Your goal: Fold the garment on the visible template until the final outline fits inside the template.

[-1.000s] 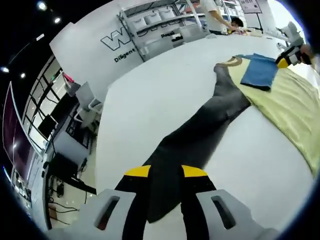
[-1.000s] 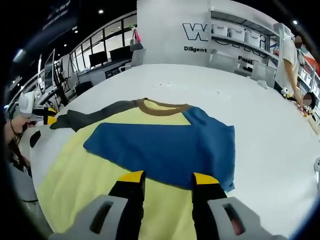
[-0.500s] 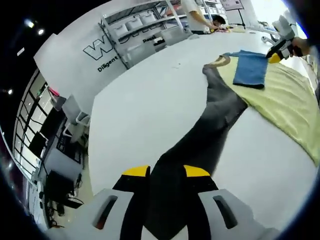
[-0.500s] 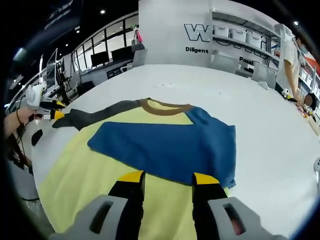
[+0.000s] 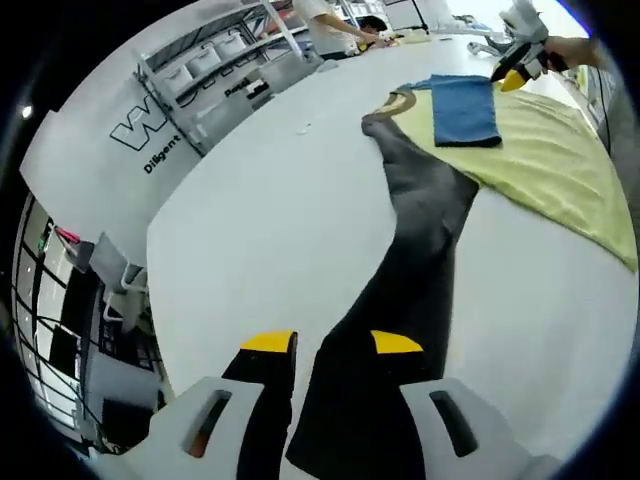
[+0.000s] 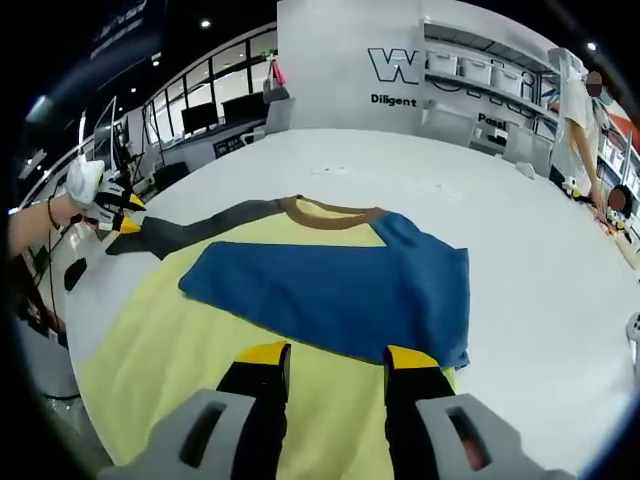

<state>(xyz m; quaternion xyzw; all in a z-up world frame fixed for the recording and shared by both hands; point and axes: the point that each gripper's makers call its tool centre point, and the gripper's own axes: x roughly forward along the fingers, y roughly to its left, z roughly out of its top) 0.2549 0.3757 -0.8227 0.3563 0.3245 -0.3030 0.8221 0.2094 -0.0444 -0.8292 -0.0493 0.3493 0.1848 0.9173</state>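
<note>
Garment [image 6: 330, 290] hem behind right gripper [image 6: 336, 362]

Background stuff around the big white table

We've got a white wall [image 6: 340, 60] with partial lettering, "Diligent" readable under it, and shelving [image 6: 480, 75] with pale bins to its right. A person [image 6: 580, 110] stands at the table's far edge near some small colourful bits [image 6: 605, 215] we can't identify. Dark windows [image 6: 215, 105] with monitors sit off left, and office chairs [image 5: 115, 290] show in the left gripper view.
</note>
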